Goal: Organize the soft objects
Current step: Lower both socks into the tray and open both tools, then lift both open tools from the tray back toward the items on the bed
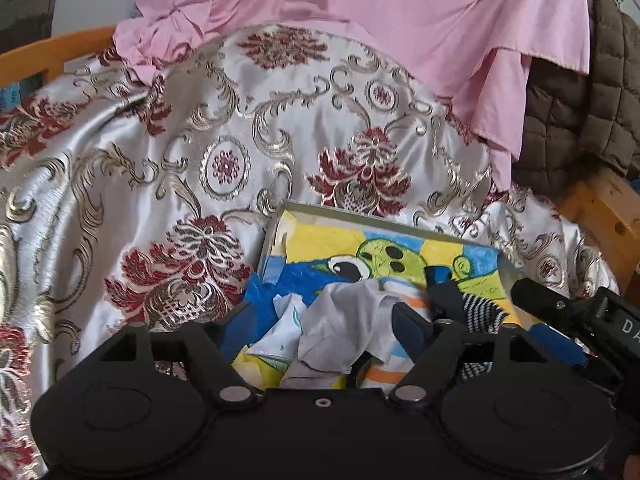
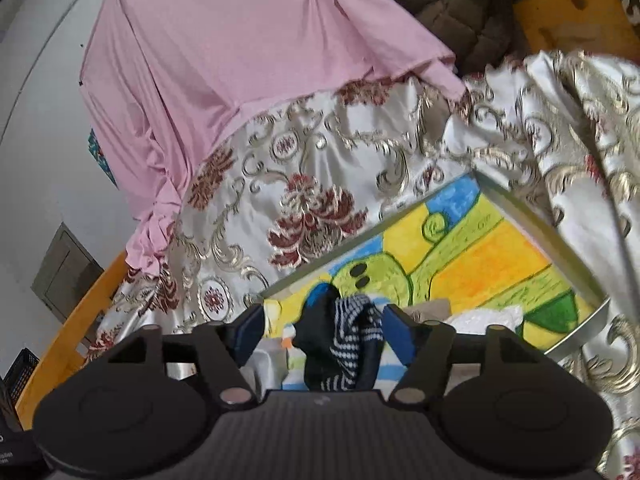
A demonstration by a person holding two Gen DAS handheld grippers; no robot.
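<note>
Satin brocade cloth (image 1: pixel 200 152) covers a bed; on it sits a shallow box (image 1: pixel 384 216) lined with a bright cartoon drawing. The left gripper (image 1: pixel 324 320), spread wide, hovers over a crumpled grey cloth (image 1: pixel 344 328) lying in the box. The right gripper (image 2: pixel 324 320), spread, brackets a dark striped sock (image 2: pixel 344 336), contact unclear. The sock could snag or drop outside the box. The grippers sit close and may collide. A pink garment (image 1: pixel 360 12) and quilted brown jacket (image 1: pixel 580 108) lie far.

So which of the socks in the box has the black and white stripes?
The sock between the right tongs; the grey one and the orange-striped one lie nearer the left tongs.
</note>
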